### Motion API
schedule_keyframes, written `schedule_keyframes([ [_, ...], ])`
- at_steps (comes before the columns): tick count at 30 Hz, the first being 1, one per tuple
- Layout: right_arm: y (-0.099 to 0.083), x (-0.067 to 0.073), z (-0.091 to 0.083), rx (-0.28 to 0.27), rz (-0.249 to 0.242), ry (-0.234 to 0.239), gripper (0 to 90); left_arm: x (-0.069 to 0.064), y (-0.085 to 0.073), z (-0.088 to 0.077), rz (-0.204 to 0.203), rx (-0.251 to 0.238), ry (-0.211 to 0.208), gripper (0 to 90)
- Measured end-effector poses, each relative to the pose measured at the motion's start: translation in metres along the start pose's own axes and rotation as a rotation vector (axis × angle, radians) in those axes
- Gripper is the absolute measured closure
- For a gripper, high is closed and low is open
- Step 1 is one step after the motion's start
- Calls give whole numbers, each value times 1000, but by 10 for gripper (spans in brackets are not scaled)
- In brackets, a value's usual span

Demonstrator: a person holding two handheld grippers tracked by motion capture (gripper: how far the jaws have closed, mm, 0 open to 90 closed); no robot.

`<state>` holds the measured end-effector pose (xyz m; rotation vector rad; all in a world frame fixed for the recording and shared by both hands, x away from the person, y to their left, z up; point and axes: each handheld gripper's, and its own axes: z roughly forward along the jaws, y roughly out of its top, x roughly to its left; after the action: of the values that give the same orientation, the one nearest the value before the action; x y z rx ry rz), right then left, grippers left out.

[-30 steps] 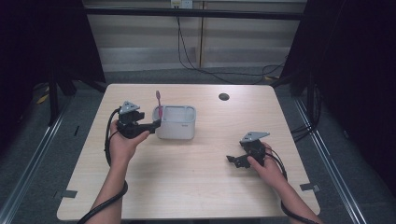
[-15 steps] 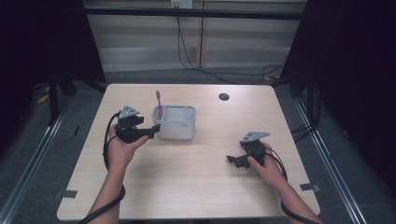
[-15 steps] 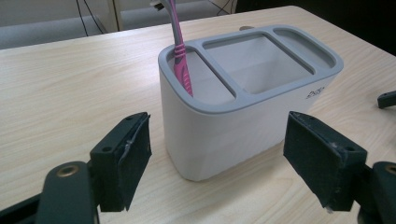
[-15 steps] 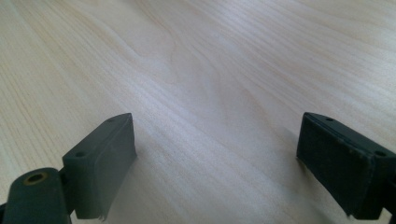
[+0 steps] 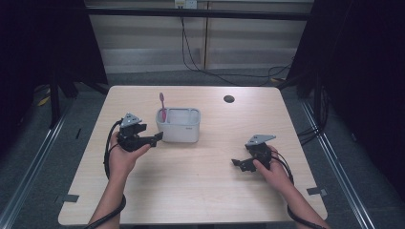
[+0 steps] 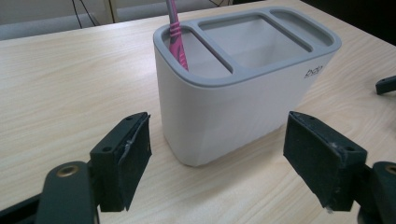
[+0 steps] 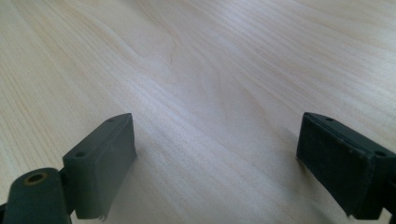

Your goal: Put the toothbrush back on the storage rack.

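A white holder (image 5: 180, 126) (image 6: 243, 93) with a grey divided top stands near the middle of the table. A pink toothbrush (image 5: 163, 106) (image 6: 175, 32) stands upright in its left-end compartment; the other compartments look empty. My left gripper (image 5: 155, 139) (image 6: 219, 163) is open just left of the holder, jaws pointing at its end wall without touching it. My right gripper (image 5: 241, 165) (image 7: 217, 163) is open low over bare wood at the right front, with nothing between its jaws.
The light wooden table (image 5: 200, 191) has a small dark round hole (image 5: 229, 98) near its far right. A tip of the other gripper (image 6: 386, 85) shows at the right edge of the left gripper view. Dark curtains and cables lie beyond the table.
My left gripper has drawn back from above the holder's left end toward the front left and lowered, now empty and open. The toothbrush stays in the holder. The right gripper has not moved.
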<state>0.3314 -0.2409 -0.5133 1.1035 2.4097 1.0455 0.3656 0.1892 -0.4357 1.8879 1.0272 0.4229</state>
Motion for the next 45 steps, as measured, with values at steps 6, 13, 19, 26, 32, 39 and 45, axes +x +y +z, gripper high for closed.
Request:
schedule_keyframes([
  [6, 0, 0, 0, 1, -1, -2, 111, 1, -8, 0, -4, 4, -1, 229],
  [13, 0, 0, 0, 1, -1, -2, 111, 3, -18, -1, -8, 18, 7, 230],
  [19, 0, 0, 0, 1, -3, -1, 111, 5, -25, -1, -9, 24, 7, 229],
  [26, 0, 0, 0, 1, -1, -2, 111, 7, -34, -2, -9, 32, 8, 230],
  [32, 0, 0, 0, 1, -1, -3, 111, 8, -42, -2, -9, 44, 12, 229],
  [39, 0, 0, 0, 1, -1, -2, 111, 9, -49, -2, 0, 56, 15, 227],
  [45, 0, 0, 0, 1, -1, -1, 111, 11, -53, -5, 5, 69, 20, 225],
])
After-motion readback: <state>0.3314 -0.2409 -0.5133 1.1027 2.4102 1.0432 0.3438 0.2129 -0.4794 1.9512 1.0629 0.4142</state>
